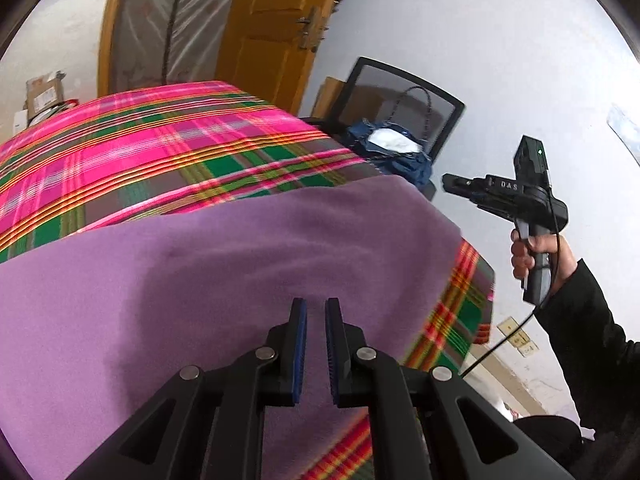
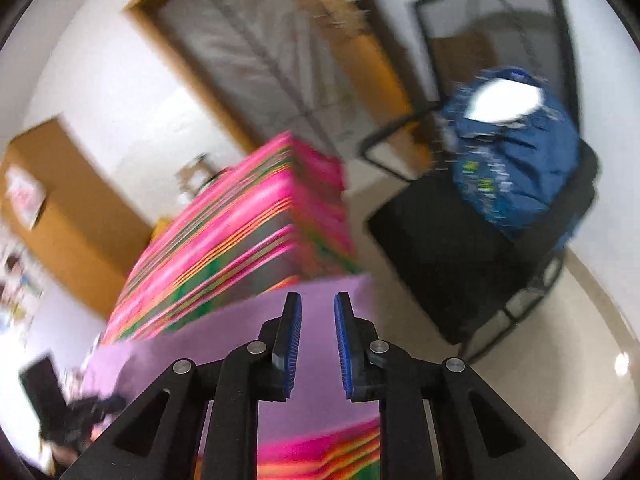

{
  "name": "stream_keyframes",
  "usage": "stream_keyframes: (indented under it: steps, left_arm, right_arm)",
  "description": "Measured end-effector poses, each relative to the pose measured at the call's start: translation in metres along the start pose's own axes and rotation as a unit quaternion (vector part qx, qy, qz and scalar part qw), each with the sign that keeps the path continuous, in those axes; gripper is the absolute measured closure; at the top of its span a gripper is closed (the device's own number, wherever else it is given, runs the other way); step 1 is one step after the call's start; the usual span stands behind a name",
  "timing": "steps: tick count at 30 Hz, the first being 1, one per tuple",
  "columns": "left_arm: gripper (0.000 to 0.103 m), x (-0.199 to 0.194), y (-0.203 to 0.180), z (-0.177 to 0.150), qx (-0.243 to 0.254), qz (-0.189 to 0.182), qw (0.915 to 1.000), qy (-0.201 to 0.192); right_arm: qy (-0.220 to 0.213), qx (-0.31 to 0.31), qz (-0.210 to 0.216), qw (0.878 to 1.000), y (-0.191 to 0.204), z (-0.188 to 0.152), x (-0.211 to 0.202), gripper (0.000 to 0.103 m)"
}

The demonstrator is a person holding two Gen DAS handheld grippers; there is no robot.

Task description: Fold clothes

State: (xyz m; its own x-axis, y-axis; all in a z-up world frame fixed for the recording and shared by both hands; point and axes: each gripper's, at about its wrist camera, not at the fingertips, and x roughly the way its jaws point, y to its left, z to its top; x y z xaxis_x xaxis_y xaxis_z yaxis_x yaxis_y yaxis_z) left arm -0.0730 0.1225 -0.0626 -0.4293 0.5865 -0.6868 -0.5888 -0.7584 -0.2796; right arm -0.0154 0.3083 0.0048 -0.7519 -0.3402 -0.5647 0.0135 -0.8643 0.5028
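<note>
The purple cloth [image 1: 248, 264] lies spread flat on the desk [image 1: 132, 148], over its pink and green plaid cover, with 1 edge reaching the near right corner where the plaid hangs down. The left gripper [image 1: 316, 354] hovers just above the cloth, its blue pads a narrow slit apart with nothing pinched between them. The right gripper [image 2: 317, 346] is off the desk's right side, held up in the person's hand [image 1: 532, 256]; its jaws stand a little apart and empty, the cloth's corner showing below and beyond them.

As I read it, the step in hand is taking hold of the cloth for a fold, and neither side has a hold yet. To do it well, I would bring both grippers down on 2 corners of the same edge, widen the jaws enough to slide 1 pad under the fabric, and clamp only the purple layer, not the plaid cover beneath. Then lift both corners level and carry them across together so the edges meet squarely. The chair [image 2: 472, 248] with the blue bag [image 2: 516, 168] stands close by on the right, so that arm should swing inward.
</note>
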Motion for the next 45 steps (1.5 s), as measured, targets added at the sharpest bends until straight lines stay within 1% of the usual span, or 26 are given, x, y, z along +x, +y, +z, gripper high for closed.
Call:
stream_keyframes:
  steps: [2,3,4,8,11,12,15,18,20,21,22,25,27,28,29,33,34,36,37,39,42,43,45]
  left_arm:
    - [0.095,0.005,-0.006,-0.004,0.007,-0.004,0.9999,0.010]
    - [0.094,0.007,-0.009,-0.007,0.010,-0.006,0.9998,0.015]
    - [0.094,0.008,-0.012,-0.009,0.014,-0.006,0.9997,0.018]
    - [0.095,0.004,-0.016,-0.015,0.022,-0.001,0.9996,0.016]
    - [0.094,-0.006,-0.012,-0.018,0.018,0.010,0.9998,0.003]
    - [0.094,-0.010,-0.009,-0.020,0.015,0.015,0.9998,-0.001]
    - [0.095,-0.019,0.001,-0.027,0.000,0.029,0.9996,-0.005]
    - [0.095,-0.026,0.012,-0.036,-0.020,0.040,0.9990,-0.004]
    - [0.094,-0.031,0.016,-0.041,-0.029,0.040,0.9988,-0.005]
    - [0.094,-0.033,0.019,-0.044,-0.034,0.039,0.9986,-0.006]
    - [0.094,-0.035,0.020,-0.047,-0.036,0.038,0.9986,-0.007]
    - [0.094,-0.042,0.021,-0.054,-0.036,0.037,0.9986,-0.011]
    - [0.094,-0.046,0.020,-0.057,-0.036,0.036,0.9986,-0.014]
    - [0.094,-0.047,0.020,-0.057,-0.038,0.036,0.9985,-0.016]
    - [0.094,-0.048,0.021,-0.058,-0.039,0.035,0.9985,-0.019]
    - [0.095,-0.053,0.025,-0.059,-0.042,0.038,0.9981,-0.023]
    - [0.094,-0.053,0.027,-0.059,-0.044,0.040,0.9980,-0.023]
    - [0.095,-0.054,0.031,-0.062,-0.050,0.043,0.9976,-0.020]
    - [0.094,-0.055,0.032,-0.064,-0.053,0.042,0.9975,-0.021]
    - [0.094,-0.059,0.034,-0.068,-0.058,0.043,0.9971,-0.025]
    - [0.094,-0.066,0.040,-0.072,-0.069,0.055,0.9957,-0.031]
    - [0.094,-0.069,0.042,-0.073,-0.074,0.060,0.9949,-0.033]
    - [0.094,-0.076,0.050,-0.075,-0.086,0.075,0.9927,-0.041]
  right_arm:
    - [0.024,-0.039,0.002,0.999,0.021,-0.015,0.007,0.084]
    - [0.040,-0.060,-0.006,0.997,0.031,-0.024,0.013,0.084]
    - [0.043,-0.080,-0.016,0.996,0.037,-0.030,0.015,0.084]
    - [0.040,-0.127,-0.067,0.989,0.054,-0.038,0.012,0.084]
    - [0.024,-0.176,-0.060,0.982,0.084,-0.043,0.005,0.083]
    - [0.019,-0.193,-0.056,0.979,0.094,-0.046,0.003,0.077]
    - [0.029,-0.255,-0.036,0.966,0.127,-0.064,0.007,0.075]
    - [0.058,-0.285,-0.025,0.957,0.140,-0.082,0.021,0.075]
    - [0.071,-0.297,-0.024,0.952,0.145,-0.093,0.026,0.075]
    - [0.078,-0.301,-0.026,0.950,0.147,-0.098,0.029,0.074]
    - [0.074,-0.314,-0.032,0.946,0.148,-0.102,0.030,0.074]
    - [0.063,-0.374,-0.055,0.924,0.158,-0.111,0.026,0.074]
    - [0.064,-0.390,-0.066,0.916,0.161,-0.113,0.025,0.073]
    - [0.067,-0.389,-0.070,0.916,0.163,-0.112,0.026,0.073]
    - [0.066,-0.386,-0.065,0.918,0.167,-0.112,0.027,0.073]
    - [0.060,-0.377,-0.028,0.924,0.186,-0.115,0.029,0.073]
    - [0.060,-0.377,-0.025,0.924,0.191,-0.115,0.033,0.073]
    - [0.064,-0.375,-0.027,0.924,0.198,-0.114,0.044,0.073]
    - [0.069,-0.366,-0.032,0.927,0.198,-0.111,0.052,0.073]
    - [0.077,-0.339,-0.038,0.937,0.199,-0.101,0.067,0.073]
    - [0.087,-0.292,-0.033,0.952,0.199,-0.084,0.087,0.073]
    - [0.091,-0.285,-0.037,0.953,0.200,-0.079,0.094,0.072]
    - [0.095,-0.286,-0.056,0.952,0.202,-0.071,0.108,0.071]
